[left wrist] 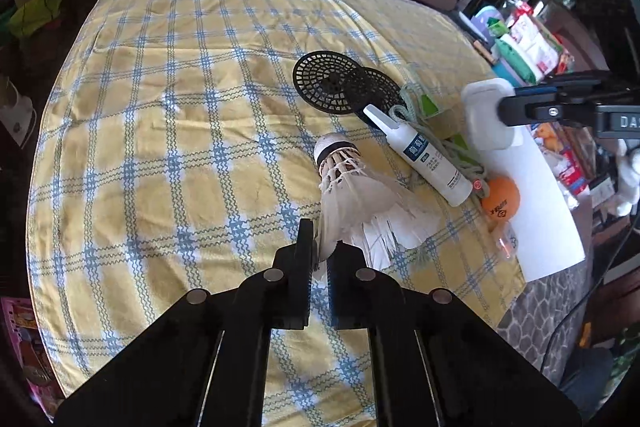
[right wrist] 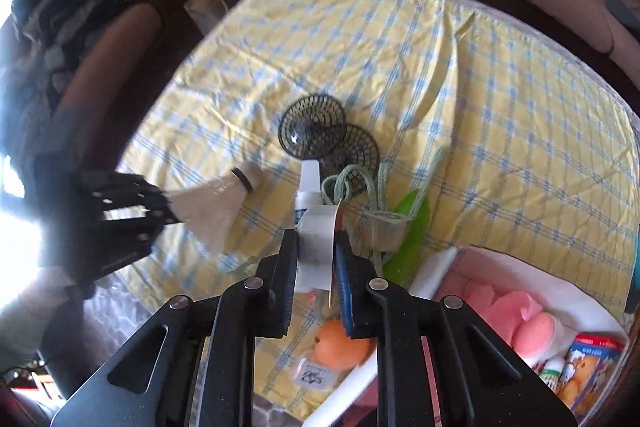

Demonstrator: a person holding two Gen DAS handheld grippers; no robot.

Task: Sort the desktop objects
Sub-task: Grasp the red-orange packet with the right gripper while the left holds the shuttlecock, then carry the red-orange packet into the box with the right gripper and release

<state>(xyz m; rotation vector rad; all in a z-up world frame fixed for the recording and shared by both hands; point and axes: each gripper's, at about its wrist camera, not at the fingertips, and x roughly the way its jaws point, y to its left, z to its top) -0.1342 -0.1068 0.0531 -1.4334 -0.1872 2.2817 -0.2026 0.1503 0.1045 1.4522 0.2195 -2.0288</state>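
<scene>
Feathered shuttlecock (left wrist: 352,195) clamped by its skirt in left gripper (left wrist: 322,251), centre of left wrist frame, over yellow checked tablecloth (left wrist: 160,115). Right gripper (right wrist: 316,259) clenched on white box (right wrist: 318,247), mid-frame. White bottle (left wrist: 420,155), orange ball (left wrist: 500,201) and two black mesh discs (left wrist: 344,83) lie right of centre.

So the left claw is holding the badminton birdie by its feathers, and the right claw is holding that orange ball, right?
Not quite. The left claw does hold the birdie by its feathers, but the right claw grips a small white box. The right wrist view shows the orange ball lying on the tablecloth.
</scene>
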